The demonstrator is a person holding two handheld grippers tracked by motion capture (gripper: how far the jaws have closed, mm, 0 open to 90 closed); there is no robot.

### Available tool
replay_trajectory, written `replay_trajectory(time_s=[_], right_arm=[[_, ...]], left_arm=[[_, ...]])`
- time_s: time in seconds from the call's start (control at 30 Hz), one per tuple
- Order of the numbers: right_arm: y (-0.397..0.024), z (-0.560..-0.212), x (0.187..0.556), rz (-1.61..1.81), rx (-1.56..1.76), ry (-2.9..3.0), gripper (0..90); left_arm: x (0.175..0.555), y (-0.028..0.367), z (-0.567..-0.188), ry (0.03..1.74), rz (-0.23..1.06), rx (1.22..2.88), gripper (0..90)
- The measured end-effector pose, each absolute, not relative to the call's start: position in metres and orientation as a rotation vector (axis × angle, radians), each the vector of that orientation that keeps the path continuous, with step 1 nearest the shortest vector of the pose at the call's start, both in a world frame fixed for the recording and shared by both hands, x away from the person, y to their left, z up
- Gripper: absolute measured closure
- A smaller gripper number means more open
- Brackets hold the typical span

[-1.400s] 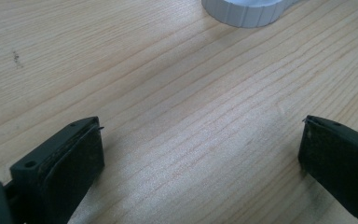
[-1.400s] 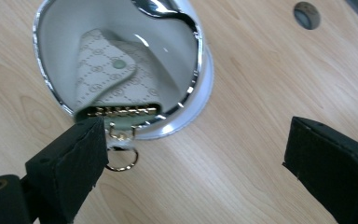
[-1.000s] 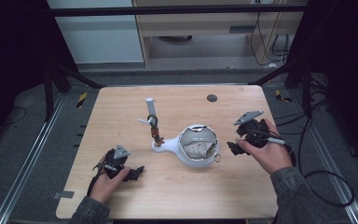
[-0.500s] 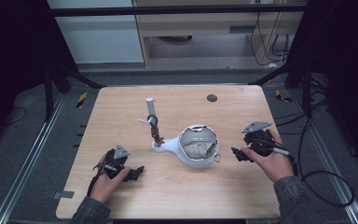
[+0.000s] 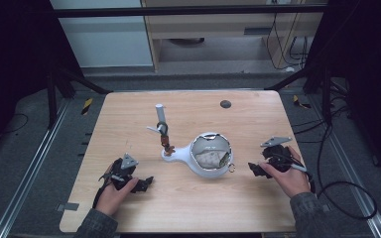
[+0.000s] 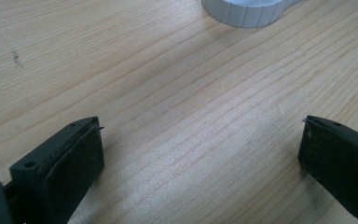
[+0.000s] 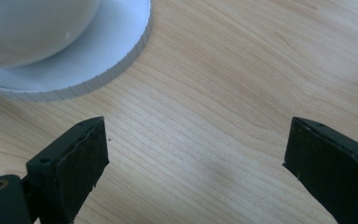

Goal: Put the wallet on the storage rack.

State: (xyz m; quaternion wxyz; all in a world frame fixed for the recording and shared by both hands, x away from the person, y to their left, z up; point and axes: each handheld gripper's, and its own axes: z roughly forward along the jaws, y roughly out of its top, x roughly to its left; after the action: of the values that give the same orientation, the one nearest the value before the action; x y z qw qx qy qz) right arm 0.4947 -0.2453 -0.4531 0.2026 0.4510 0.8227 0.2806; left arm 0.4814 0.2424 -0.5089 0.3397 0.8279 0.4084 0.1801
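Both tongs, left (image 5: 146, 182) and right (image 5: 254, 169), gape wide and empty on the desk (image 5: 258, 119). White bowl-shaped holder (image 5: 209, 156) sits centre, between them, right tongs at its 3 o'clock. Seemingly paused; next likely a reach inward

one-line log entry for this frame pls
left hand-held gripper: open, empty, on table | right hand-held gripper: open, empty, beside white bowl | bowl: untouched

White round-bowled holder (image 5: 206, 161) mid-table, crumpled cloth (image 5: 210, 157) inside, upright post (image 5: 161, 124) at its handle end
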Motion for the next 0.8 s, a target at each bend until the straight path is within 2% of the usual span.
replay_trajectory(time_s=[0.8], right_arm=[[-0.251,-0.49,0.493,0.826,1.341,2.259,5.4]], left_arm=[[0.481,0.242,-0.509,1.062,0.47,2.156,0.0]])
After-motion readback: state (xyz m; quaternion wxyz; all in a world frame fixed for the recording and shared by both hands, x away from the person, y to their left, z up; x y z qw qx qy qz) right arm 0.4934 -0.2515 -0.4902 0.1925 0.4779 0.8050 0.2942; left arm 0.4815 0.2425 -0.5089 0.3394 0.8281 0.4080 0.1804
